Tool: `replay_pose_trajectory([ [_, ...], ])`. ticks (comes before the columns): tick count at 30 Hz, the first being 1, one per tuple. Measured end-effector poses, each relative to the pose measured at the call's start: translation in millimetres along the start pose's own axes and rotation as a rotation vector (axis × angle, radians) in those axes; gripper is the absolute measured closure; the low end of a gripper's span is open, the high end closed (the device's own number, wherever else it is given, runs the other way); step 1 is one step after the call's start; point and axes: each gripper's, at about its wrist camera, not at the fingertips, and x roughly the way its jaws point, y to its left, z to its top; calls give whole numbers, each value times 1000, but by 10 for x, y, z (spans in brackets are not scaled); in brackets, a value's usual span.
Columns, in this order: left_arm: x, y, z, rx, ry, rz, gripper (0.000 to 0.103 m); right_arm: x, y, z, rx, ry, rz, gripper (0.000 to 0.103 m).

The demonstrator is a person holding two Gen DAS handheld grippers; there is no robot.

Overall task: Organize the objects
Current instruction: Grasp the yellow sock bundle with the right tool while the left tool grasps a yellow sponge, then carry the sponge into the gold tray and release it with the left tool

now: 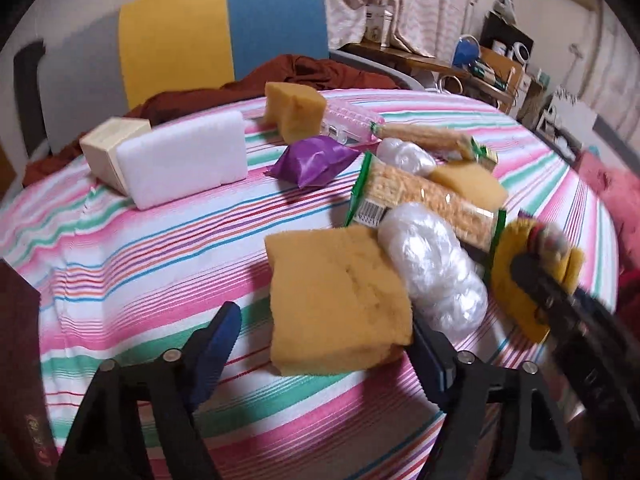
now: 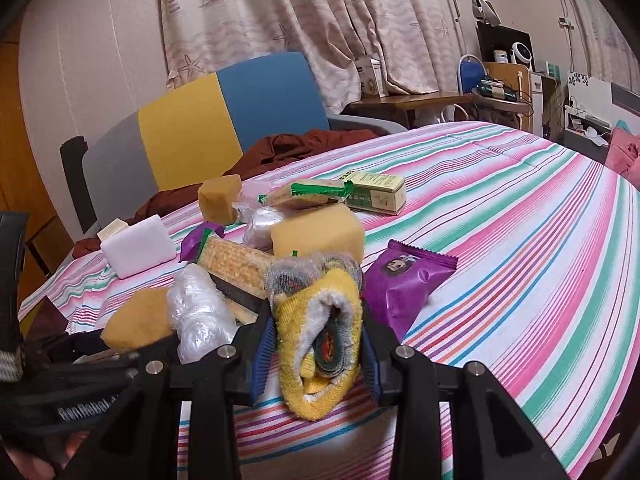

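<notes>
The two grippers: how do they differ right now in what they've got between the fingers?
The right gripper is shut on a rolled yellow cloth, squeezed from both sides. The left gripper is open around a yellow sponge: one finger is at the sponge's edge, the other stands clear of it. The cloth is lifted off the striped bedcover; the sponge looks to be lying on it. Both have blue pads on black fingers.

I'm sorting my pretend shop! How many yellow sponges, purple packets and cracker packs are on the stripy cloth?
Yellow sponges: 3
Purple packets: 2
Cracker packs: 2
Total: 7
</notes>
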Motion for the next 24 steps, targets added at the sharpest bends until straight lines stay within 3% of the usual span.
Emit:
replay_pose_trajectory([
  [1,-21,-16,0,5,-11,-8,42,-1,4,0,-1,-1,-1,66],
  [2,-38,-23,-9,8,-19,-22,45,-1,6,0,-2,-1,-3,66],
  [11,-286,169,-289,-93,-77,-29,46,-24,37,-7,-15,-13,-24,66],
  [17,-446,121,-512,-53,-106,-6,46,-115,88,-14,-35,-30,-67,66],
  [24,-627,191,-655,-65,-103,-31,47,-359,236,-249,-41,20,-9,66],
])
